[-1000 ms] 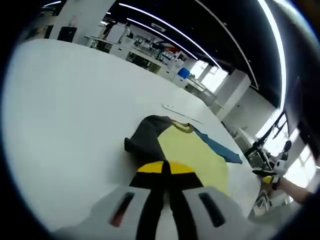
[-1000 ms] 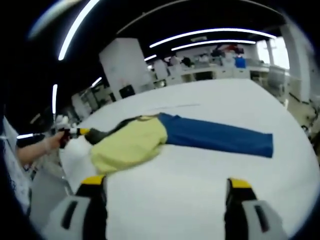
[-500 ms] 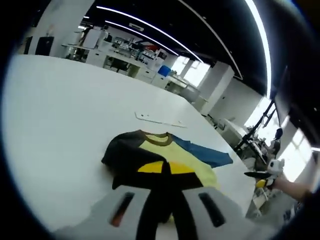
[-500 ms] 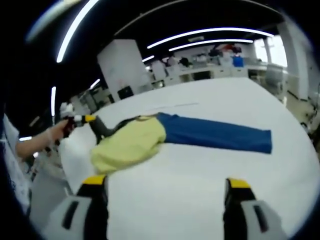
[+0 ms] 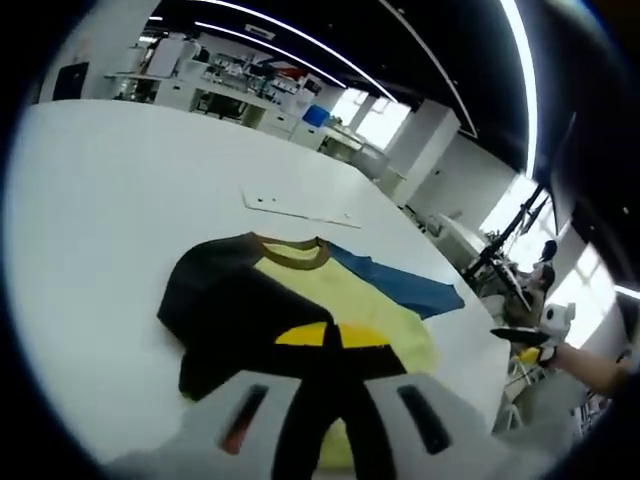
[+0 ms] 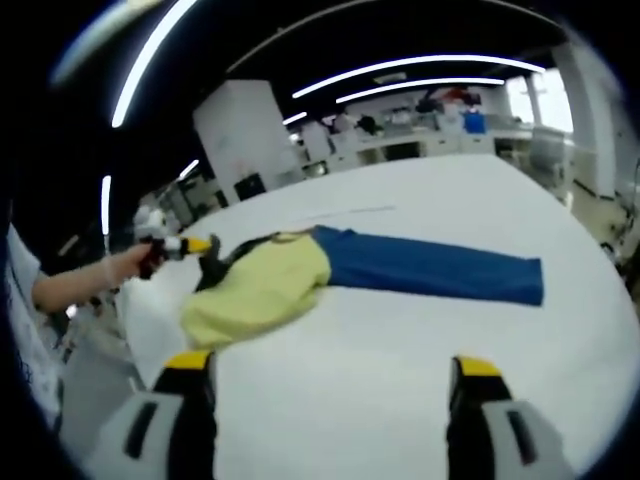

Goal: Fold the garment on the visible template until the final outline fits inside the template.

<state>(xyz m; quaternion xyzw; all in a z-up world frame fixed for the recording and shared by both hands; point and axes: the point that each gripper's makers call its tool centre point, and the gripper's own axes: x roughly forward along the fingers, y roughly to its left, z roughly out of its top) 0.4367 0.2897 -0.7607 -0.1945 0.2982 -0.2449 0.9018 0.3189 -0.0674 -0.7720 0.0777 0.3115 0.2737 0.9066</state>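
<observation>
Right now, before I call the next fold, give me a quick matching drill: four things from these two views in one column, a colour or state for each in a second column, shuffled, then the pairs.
Things:
1. left gripper
2. right gripper
3. blue sleeve
4. black sleeve

Colour or state:
A. lies stretched out flat on the white table
B. jaws closed, on the garment
C. jaws wide apart, nothing between them
D. dark cloth next to the yellow body of the garment

Pairs: 1-B, 2-C, 3-A, 4-D
</observation>
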